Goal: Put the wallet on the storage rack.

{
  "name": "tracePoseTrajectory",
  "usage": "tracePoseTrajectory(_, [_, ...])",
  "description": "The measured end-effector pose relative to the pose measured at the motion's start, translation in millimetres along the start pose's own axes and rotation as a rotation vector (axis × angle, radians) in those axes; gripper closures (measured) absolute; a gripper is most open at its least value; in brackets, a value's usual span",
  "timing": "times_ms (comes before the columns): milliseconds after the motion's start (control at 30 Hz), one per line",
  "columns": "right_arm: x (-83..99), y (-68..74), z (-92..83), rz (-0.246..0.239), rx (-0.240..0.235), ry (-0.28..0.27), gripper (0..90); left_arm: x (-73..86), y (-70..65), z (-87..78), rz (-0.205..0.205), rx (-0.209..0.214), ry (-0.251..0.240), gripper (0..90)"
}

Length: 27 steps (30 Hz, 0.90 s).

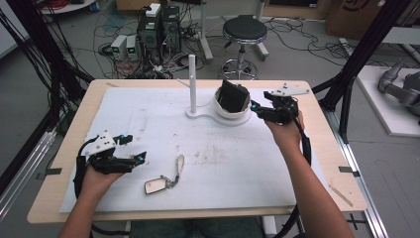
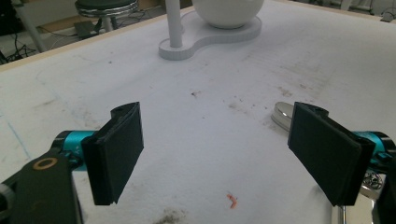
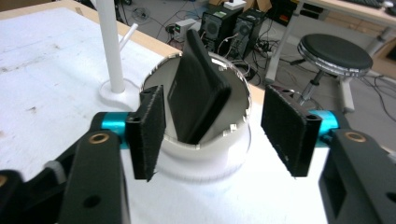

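A black wallet-like case (image 1: 234, 96) stands tilted inside a white bowl (image 1: 229, 115) at the back of the table. The bowl shares a white base with an upright pole (image 1: 192, 79). My right gripper (image 1: 260, 100) hovers open just right of the bowl. In the right gripper view its pads (image 3: 150, 133) stand on either side of the bowl (image 3: 201, 161), short of the case (image 3: 196, 93). My left gripper (image 1: 136, 148) is open at the front left, with nothing between its pads (image 2: 116, 154). A keychain with a metal tag (image 1: 158, 185) lies to its right.
A white foam sheet (image 1: 148, 114) covers the wooden table. In the left gripper view shiny metal keychain parts (image 2: 281, 114) lie beside the right pad. A round stool (image 1: 244, 30), computer towers (image 1: 159, 27) and cables stand on the floor beyond the table.
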State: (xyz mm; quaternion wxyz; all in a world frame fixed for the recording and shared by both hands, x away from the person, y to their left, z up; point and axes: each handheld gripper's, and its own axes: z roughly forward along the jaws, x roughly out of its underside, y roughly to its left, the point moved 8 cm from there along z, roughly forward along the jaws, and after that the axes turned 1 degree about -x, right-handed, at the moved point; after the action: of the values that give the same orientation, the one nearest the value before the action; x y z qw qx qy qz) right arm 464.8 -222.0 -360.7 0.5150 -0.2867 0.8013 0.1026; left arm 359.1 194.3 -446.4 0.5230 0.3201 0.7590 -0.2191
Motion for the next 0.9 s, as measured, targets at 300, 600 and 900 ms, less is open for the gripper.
tracePoseTrajectory(300, [36.5,8.9,-25.5,0.038,-0.01,-0.02,31.6,-3.6,-0.1,5.4,0.005,0.008,-0.007,18.2])
tracePoseTrajectory(600, [70.0,42.0,-29.6,0.036,-0.049,-0.028,28.0,-5.8,1.2,6.6,0.005,0.012,-0.015,18.2])
tracePoseTrajectory(900, [79.8,51.2,-22.4,0.016,-0.068,-0.017,26.4,-4.5,6.0,3.7,-0.011,-0.002,-0.023,18.2])
